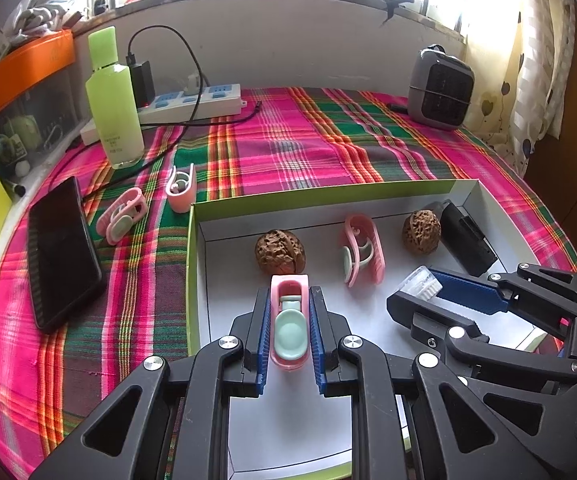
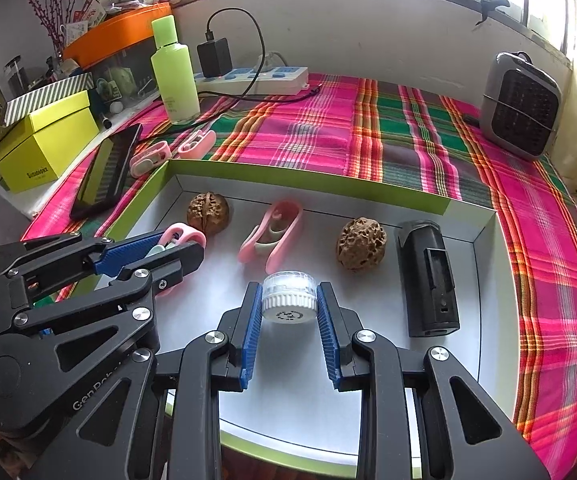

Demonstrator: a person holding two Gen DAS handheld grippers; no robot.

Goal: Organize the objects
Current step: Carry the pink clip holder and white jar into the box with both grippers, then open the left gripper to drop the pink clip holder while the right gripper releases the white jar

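The pink clip [image 1: 289,322] sits between the blue pads of the left tool [image 1: 289,300], its long axis running straight along the fingers toward twelve o'clock, the mint lever facing up and its far end poking out just past the fingertips. The left tool is closed tight on it, over the white floor of the shallow green-edged box [image 1: 192,248]. At about three o'clock from it, the right tool [image 2: 288,300] is pinched on a small clear-topped white cap [image 2: 288,298], which sits crosswise between the pads with its ribbed collar toward the camera; it too is inside the box. Beyond the held clip, at twelve o'clock and just ahead of its tip, lies a walnut [image 1: 280,252]; at one o'clock a second pink clip [image 1: 360,250] lies on its side, then another walnut [image 1: 421,232] and a black case [image 1: 464,240] farther toward two o'clock. Two more pink clips [image 1: 122,214] remain outside the box on the plaid cloth [image 1: 328,136] of the worktop, at ten to eleven o'clock from the left tool, which is clearly the nearer hand for them. Judging from this, the clip only needs letting go where it is, with free floor beneath it, clear of the walnut ahead.
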